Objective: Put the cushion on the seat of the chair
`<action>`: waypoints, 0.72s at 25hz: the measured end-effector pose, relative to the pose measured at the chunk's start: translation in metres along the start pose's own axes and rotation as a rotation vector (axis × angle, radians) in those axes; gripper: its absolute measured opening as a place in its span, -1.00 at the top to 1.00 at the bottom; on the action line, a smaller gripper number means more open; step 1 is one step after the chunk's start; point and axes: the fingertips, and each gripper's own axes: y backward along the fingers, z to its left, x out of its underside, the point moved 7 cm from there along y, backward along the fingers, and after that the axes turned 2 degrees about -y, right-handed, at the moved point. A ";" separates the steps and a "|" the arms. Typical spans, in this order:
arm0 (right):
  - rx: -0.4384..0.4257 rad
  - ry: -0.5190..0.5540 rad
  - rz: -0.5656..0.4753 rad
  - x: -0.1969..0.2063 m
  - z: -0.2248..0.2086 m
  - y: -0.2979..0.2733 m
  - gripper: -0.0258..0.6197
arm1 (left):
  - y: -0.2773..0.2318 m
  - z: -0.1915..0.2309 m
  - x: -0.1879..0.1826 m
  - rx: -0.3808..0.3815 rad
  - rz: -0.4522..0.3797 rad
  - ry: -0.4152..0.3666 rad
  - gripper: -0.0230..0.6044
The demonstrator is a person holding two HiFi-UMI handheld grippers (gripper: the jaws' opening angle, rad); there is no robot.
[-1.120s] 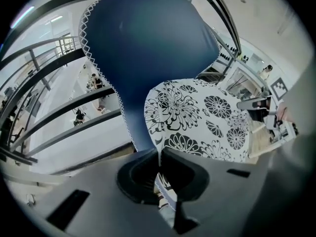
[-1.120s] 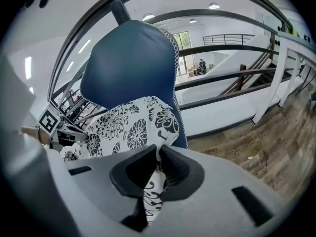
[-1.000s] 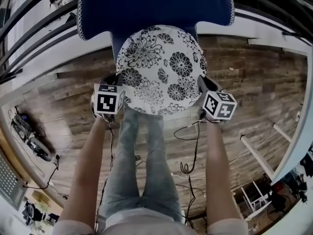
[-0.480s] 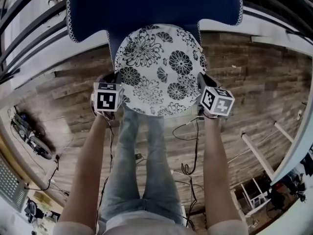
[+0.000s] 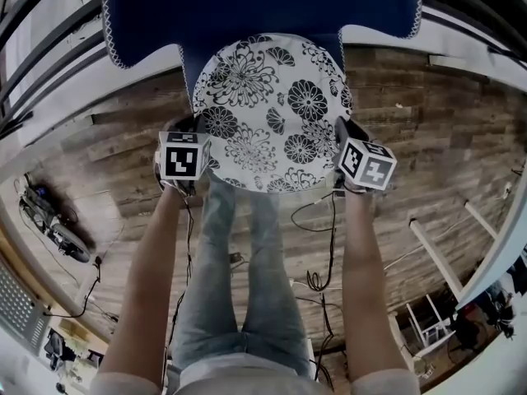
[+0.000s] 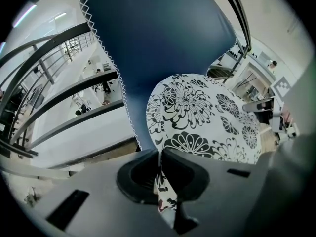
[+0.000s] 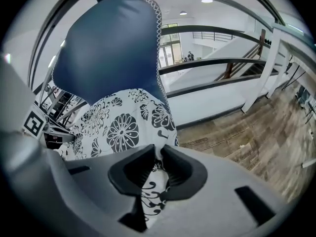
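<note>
Nearest, in the lower half of the head view, are the person's jeans-clad legs [image 5: 239, 286], with both forearms reaching up the frame. The left gripper [image 6: 159, 154] has its fingers closed on the edge of the round white cushion with a black flower print [image 5: 268, 109]. The right gripper [image 7: 159, 154] pinches the opposite side of that edge in the same way, the printed fabric caught between its fingers.

The cushion fills the upper middle of the head view, held between the two grippers. It lies flat-faced in front of the dark blue padded chair with white stitched edging [image 5: 255, 6]. Blue shows beside and beyond the cushion, so it appears to be over the seat. Whether it rests on the seat cannot be told.

I judge the placing to be late. What is left is to settle the cushion, if it is not down, and let go. Wooden plank floor [image 5: 428, 138] lies beyond.
</note>
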 end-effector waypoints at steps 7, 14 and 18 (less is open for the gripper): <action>0.009 -0.007 0.002 0.003 -0.005 -0.003 0.63 | -0.006 0.002 0.003 -0.003 -0.016 0.049 0.87; 0.038 -0.019 0.007 0.006 -0.011 0.001 0.43 | -0.002 0.013 0.005 -0.007 -0.036 0.078 0.56; 0.062 -0.039 -0.008 0.009 -0.015 0.016 0.29 | 0.018 0.025 0.007 -0.037 -0.067 0.125 0.47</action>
